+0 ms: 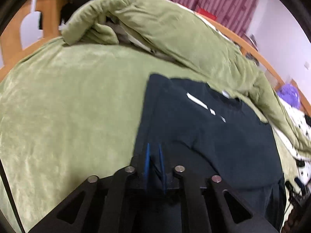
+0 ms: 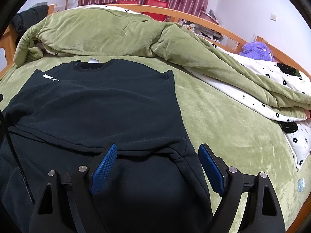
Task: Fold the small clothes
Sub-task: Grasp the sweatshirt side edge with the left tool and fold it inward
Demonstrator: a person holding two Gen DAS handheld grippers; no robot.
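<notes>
My left claw [image 1: 154, 163] is pinched narrow on the near left edge of the black shirt [image 2: 101, 104]. The shirt lies flat on the green blanket [image 2: 223, 120], collar far. My right claw [image 2: 157, 165] gapes wide over its near hem, gripping nothing.

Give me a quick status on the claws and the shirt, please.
Left claw shut on shirt edge. Right claw open above hem, holding nothing. Shirt flat on bed. Bunched duvet beyond collar, clear.

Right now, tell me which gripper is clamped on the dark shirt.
The left gripper: its blue pads pinch the dark shirt. The right gripper stands wide open.
</notes>
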